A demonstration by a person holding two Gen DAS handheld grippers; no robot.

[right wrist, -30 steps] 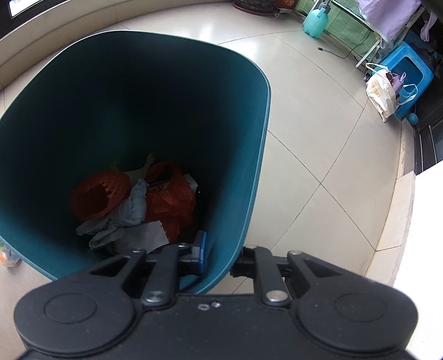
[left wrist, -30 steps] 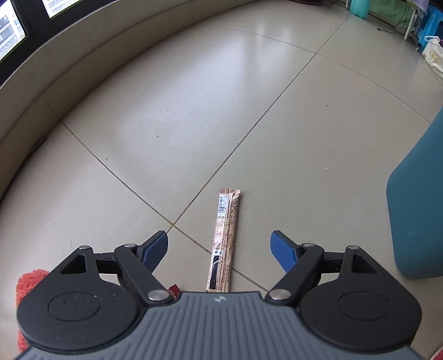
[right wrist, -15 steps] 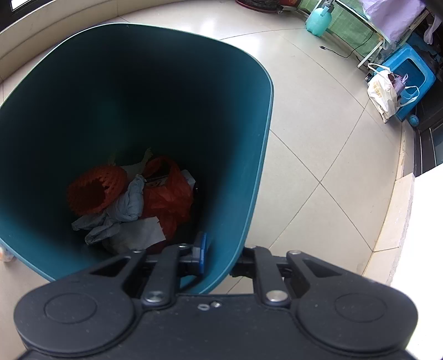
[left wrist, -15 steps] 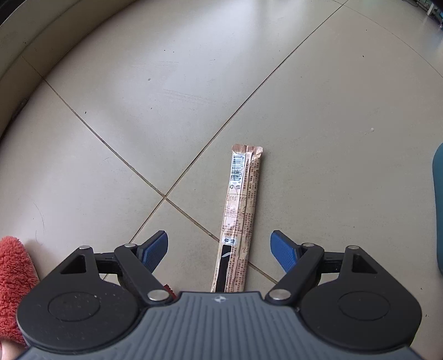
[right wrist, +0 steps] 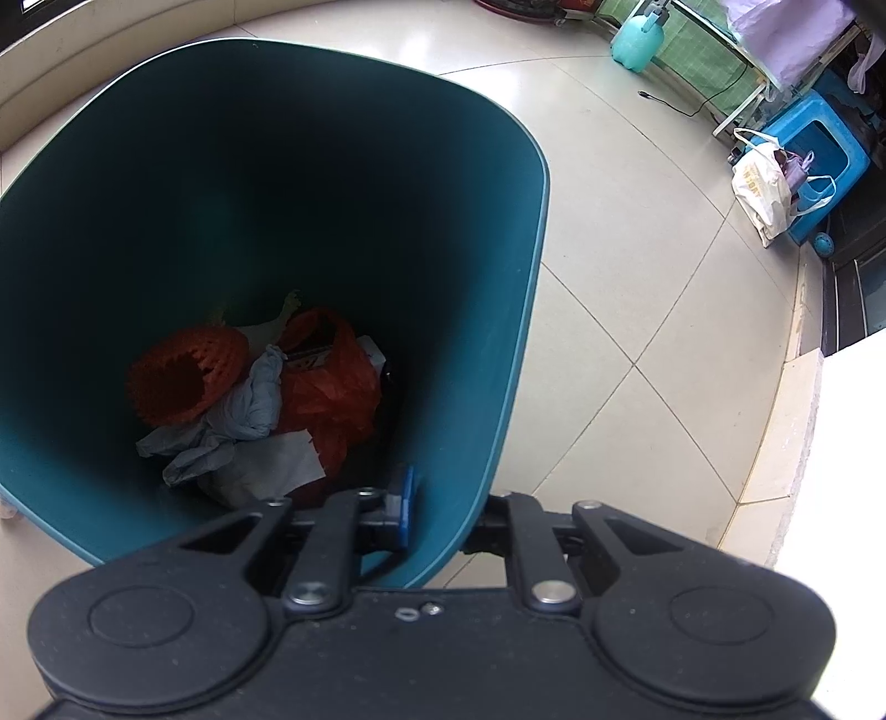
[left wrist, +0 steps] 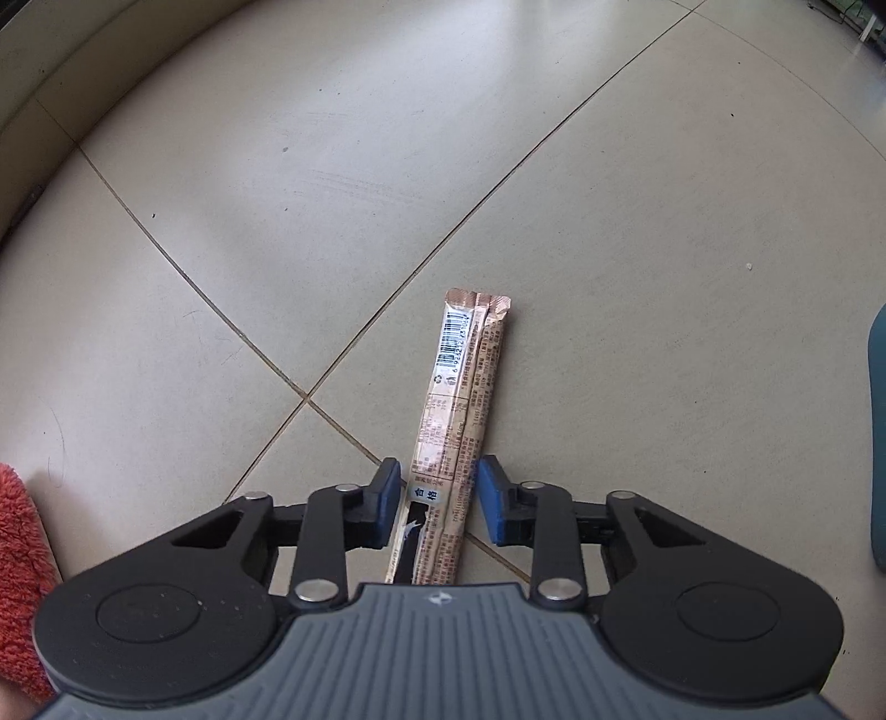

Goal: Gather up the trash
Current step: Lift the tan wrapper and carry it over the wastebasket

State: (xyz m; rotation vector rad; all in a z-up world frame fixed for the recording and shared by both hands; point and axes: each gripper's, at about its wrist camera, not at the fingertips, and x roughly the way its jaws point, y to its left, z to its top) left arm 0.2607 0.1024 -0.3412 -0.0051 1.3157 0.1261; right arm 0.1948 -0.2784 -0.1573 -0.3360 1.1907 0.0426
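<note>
A long thin brown wrapper [left wrist: 462, 387] with a barcode lies on the tiled floor in the left wrist view. My left gripper [left wrist: 437, 501] is low over its near end, its blue pads [left wrist: 387, 495] closed in on both sides of the wrapper. My right gripper [right wrist: 443, 512] is shut on the near wall of a teal trash bin [right wrist: 498, 343], one pad [right wrist: 404, 507] inside, the other hidden outside. The bin holds orange netting [right wrist: 183, 376], grey gloves and red plastic.
A red fuzzy cloth [left wrist: 19, 576] lies at the left edge of the left wrist view, and the bin's side [left wrist: 877, 443] shows at the right edge. A white bag [right wrist: 761, 183], a blue stool [right wrist: 825, 155] and a teal bottle [right wrist: 637, 39] stand far right.
My left gripper has moved forward and down over the wrapper, and its jaws have closed from wide open onto the wrapper's near end. My right gripper keeps its hold on the bin.
</note>
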